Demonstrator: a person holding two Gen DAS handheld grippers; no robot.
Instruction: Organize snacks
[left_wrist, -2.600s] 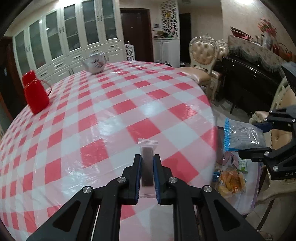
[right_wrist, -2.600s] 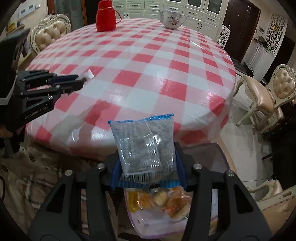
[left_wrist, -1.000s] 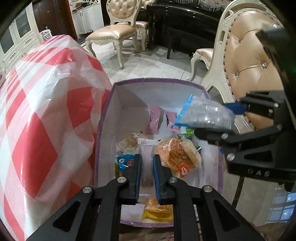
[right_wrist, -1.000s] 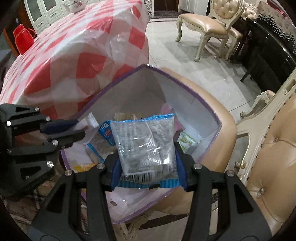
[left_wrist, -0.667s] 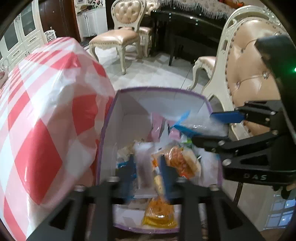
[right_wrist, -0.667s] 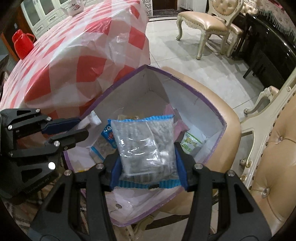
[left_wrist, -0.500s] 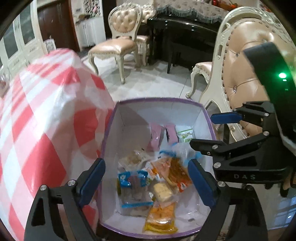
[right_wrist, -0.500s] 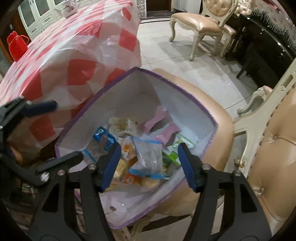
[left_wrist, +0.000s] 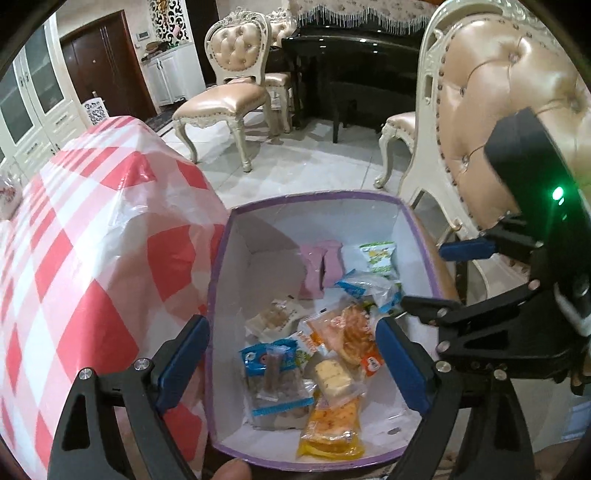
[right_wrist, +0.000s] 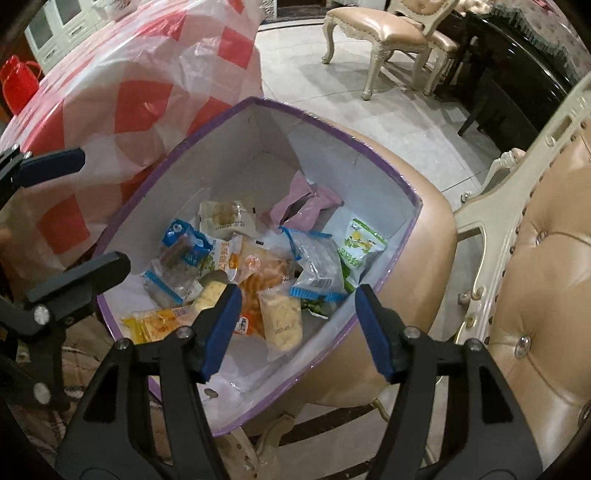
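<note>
Snacks lie loose inside one purple-rimmed box (right_wrist: 388, 181) on a chair seat (right_wrist: 432, 236) beside the checked table (left_wrist: 92, 229): two pink packets (left_wrist: 319, 264), one green packet (right_wrist: 360, 243). Left gripper (left_wrist: 291, 360) and right gripper (right_wrist: 299, 328) both hang spread above, pinching nothing.

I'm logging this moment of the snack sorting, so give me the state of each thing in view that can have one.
left gripper: open, nothing between the jaws.
right gripper: open, nothing between the jaws.
purple-rimmed box: open-topped, resting on a chair seat, partly filled with snacks.
clear blue-edged packet: released, lying on the pile in the box.
brown bar packet: released, lying on another packet in the box.
green packet: leaning against the box wall.
</note>
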